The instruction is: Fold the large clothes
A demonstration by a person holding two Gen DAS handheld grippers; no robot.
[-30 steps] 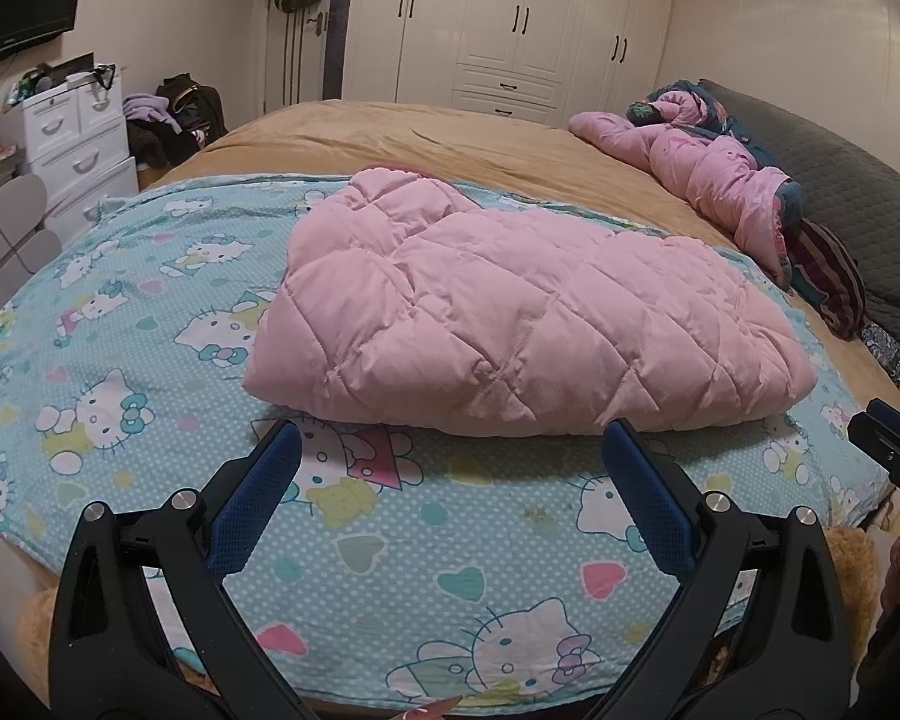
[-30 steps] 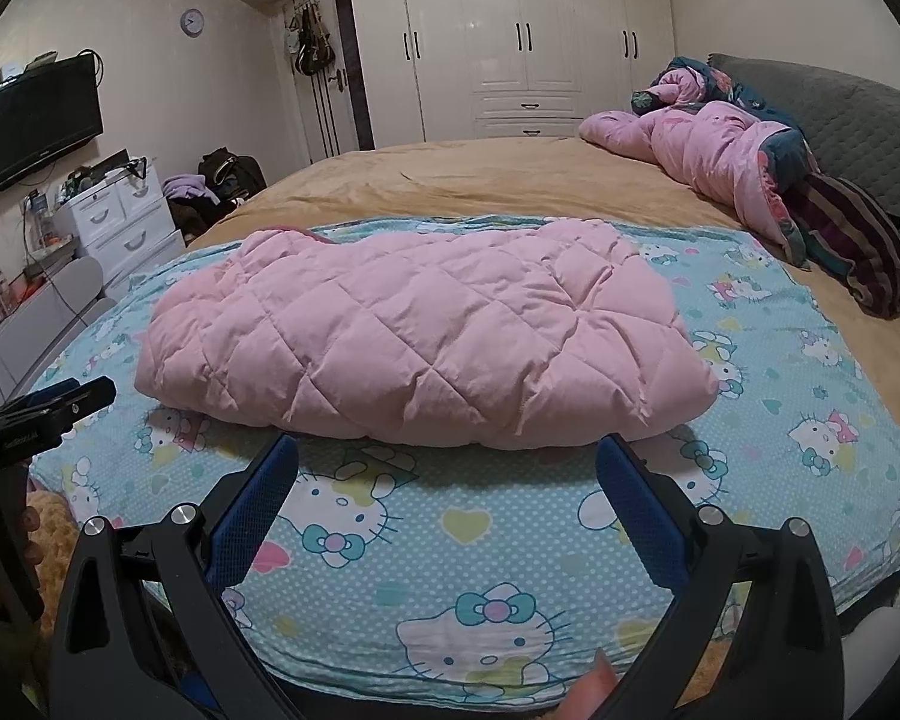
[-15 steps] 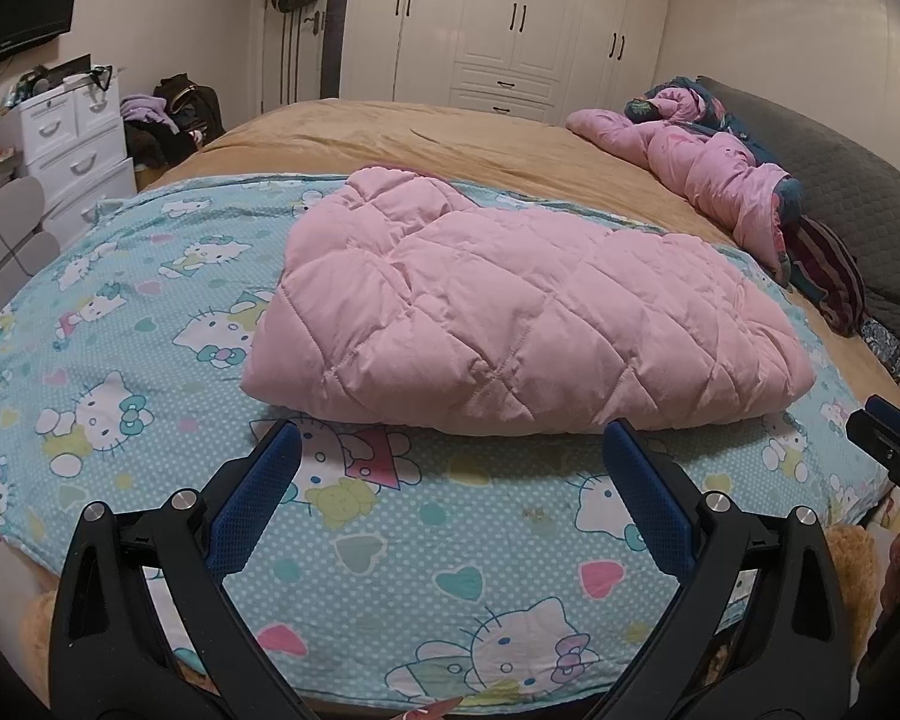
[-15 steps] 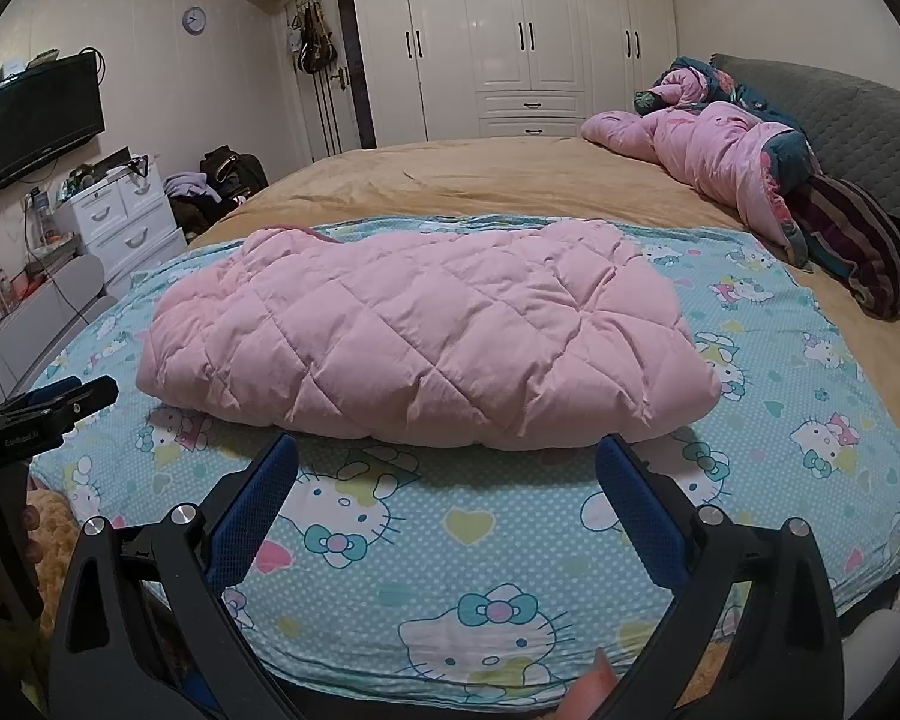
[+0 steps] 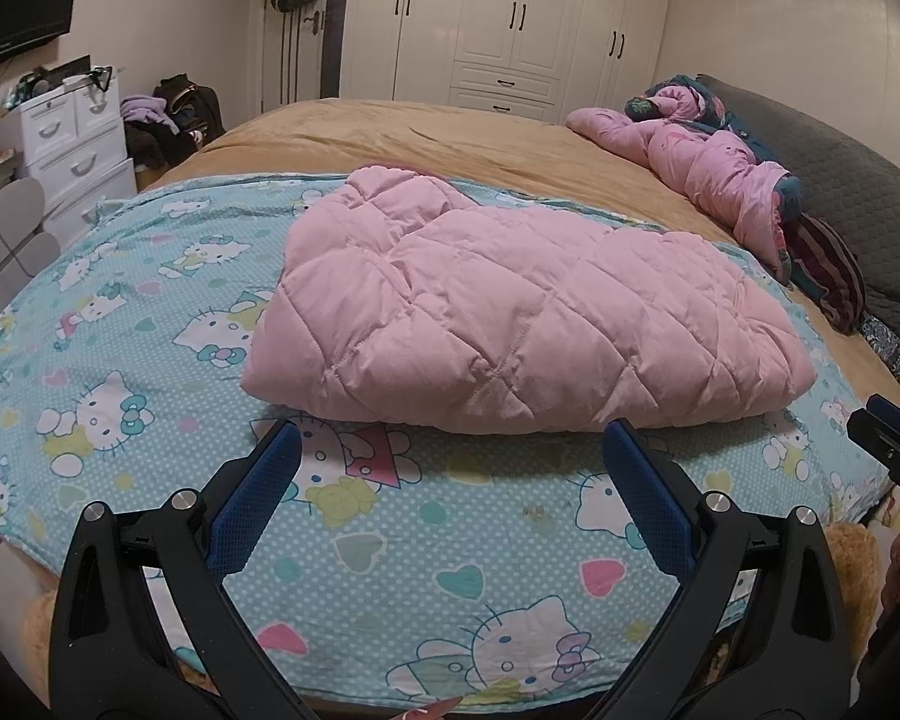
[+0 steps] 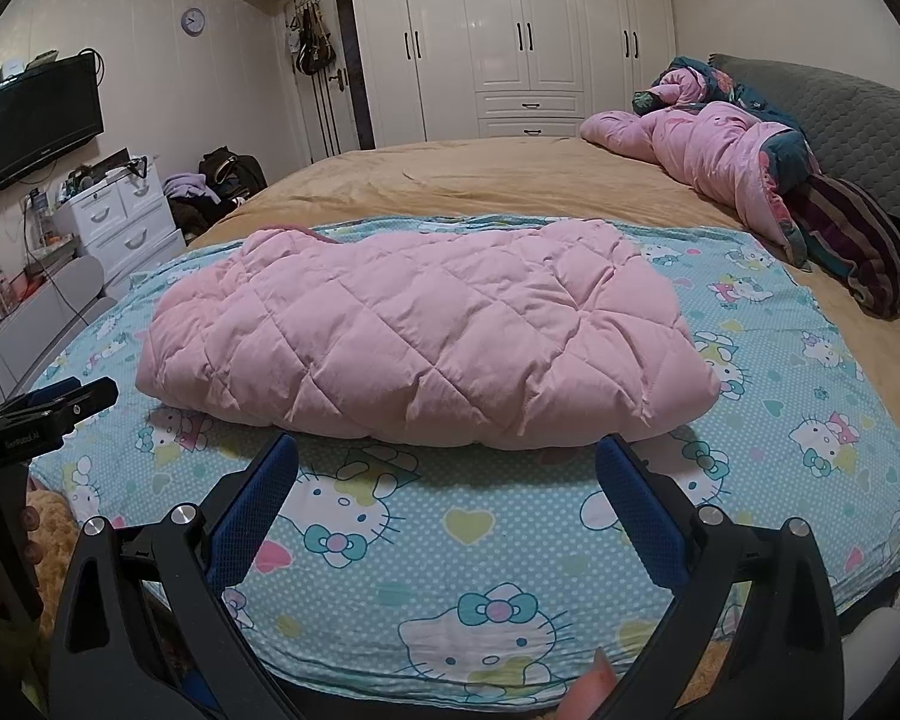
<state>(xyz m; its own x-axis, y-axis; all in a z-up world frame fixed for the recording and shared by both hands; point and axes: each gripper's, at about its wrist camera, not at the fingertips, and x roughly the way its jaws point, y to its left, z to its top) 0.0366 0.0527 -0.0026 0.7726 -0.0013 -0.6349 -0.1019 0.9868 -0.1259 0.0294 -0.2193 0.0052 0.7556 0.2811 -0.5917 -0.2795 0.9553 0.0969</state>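
A pink quilted jacket (image 5: 510, 312) (image 6: 414, 330) lies folded into a thick bundle on a turquoise cartoon-cat sheet (image 5: 390, 516) (image 6: 480, 516) spread over the bed. My left gripper (image 5: 453, 450) hangs open just short of the bundle's near edge, with nothing between its blue pads. My right gripper (image 6: 447, 462) is open too, close to the same near edge and empty. Each gripper shows at the edge of the other's view.
Behind the sheet is the tan bedspread (image 6: 510, 180). A crumpled pink duvet (image 6: 720, 156) and striped cloth (image 6: 858, 240) lie by the grey headboard at right. White drawers (image 6: 120, 222), bags, a wall television and white wardrobes (image 6: 510, 42) stand beyond the bed.
Nearly nothing: both views have shifted very slightly, and the jacket lies unmoved. Both grippers stay open.
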